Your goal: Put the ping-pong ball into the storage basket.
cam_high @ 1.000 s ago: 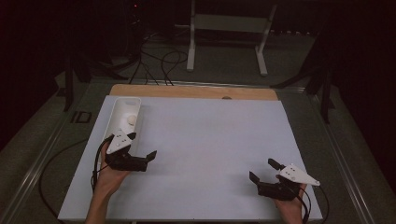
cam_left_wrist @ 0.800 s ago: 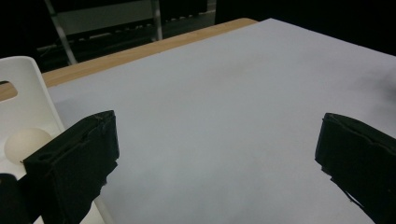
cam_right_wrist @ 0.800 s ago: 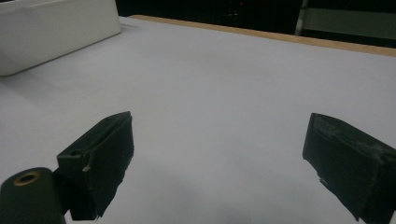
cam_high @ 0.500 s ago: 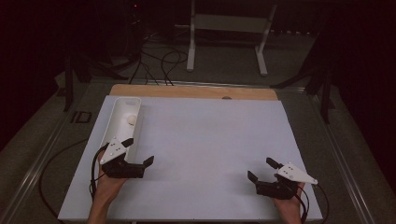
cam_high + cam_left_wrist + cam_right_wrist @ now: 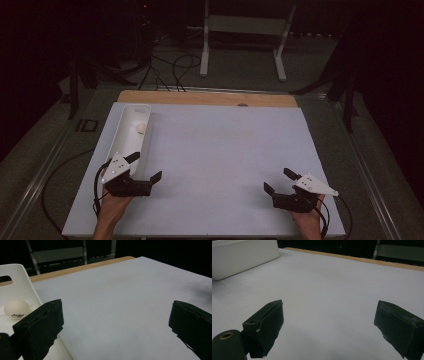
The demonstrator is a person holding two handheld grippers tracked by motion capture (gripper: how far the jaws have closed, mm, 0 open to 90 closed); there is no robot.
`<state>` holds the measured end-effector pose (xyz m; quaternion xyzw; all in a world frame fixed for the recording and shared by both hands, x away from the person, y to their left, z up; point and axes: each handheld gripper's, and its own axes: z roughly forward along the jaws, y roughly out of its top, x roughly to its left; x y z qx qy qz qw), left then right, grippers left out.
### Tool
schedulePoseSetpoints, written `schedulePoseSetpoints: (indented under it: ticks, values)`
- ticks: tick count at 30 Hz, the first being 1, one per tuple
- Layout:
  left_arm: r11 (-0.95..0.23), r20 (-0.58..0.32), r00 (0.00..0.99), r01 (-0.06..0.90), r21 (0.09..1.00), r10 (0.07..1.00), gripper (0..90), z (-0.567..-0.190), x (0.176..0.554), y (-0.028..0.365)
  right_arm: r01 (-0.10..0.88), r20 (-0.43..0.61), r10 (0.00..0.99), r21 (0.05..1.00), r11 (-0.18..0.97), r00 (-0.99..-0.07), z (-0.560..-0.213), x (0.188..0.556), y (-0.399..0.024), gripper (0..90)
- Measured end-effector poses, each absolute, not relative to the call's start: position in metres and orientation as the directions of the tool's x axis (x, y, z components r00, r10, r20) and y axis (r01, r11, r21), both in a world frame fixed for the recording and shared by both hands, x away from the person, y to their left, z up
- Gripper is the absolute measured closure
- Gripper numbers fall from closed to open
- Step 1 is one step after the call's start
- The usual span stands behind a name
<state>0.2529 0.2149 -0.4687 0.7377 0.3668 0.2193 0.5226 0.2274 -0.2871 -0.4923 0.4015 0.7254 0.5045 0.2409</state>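
Judging by looks, the ball (image 5: 16,309) in the tray (image 5: 125,131) is light and slippery; best pinched across its middle. Both grippers' fingers are spread, nothing held.

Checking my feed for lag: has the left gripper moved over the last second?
Yes. The left gripper has drawn back toward the person along the white tray, from beside its middle to its near end.

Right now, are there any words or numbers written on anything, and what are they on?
Dark print on the white ping-pong ball lying in the white tray: too small and blurred to read.
No other words, numbers or signs can be read on the tray, the white table sheet, the left gripper or the right gripper.
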Motion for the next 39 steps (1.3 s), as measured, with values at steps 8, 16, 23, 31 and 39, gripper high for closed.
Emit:
schedulePoseSetpoints:
  ticks: [8,16,23,31,39]
  values:
    - [-0.178,-0.060,0.622,0.313,0.933,0.781,0.6,-0.470,0.249,0.217,0.338,0.057,0.823,0.926,0.168,-0.565,-0.489,0.230,-0.284,8.4]
    - [-0.169,-0.065,0.610,0.318,0.933,0.790,0.8,-0.471,0.244,0.222,0.334,0.054,0.815,0.926,0.176,-0.578,-0.486,0.234,-0.281,8.4]
    - [-0.173,-0.060,0.604,0.321,0.931,0.795,0.8,-0.472,0.240,0.224,0.342,0.059,0.809,0.922,0.180,-0.585,-0.485,0.236,-0.279,8.3]
    - [-0.181,-0.054,0.605,0.320,0.930,0.794,0.8,-0.473,0.239,0.224,0.335,0.062,0.806,0.926,0.173,-0.588,-0.482,0.238,-0.279,8.4]
    - [-0.176,-0.054,0.600,0.319,0.931,0.798,0.8,-0.475,0.236,0.225,0.323,0.061,0.802,0.931,0.169,-0.594,-0.482,0.238,-0.279,8.3]
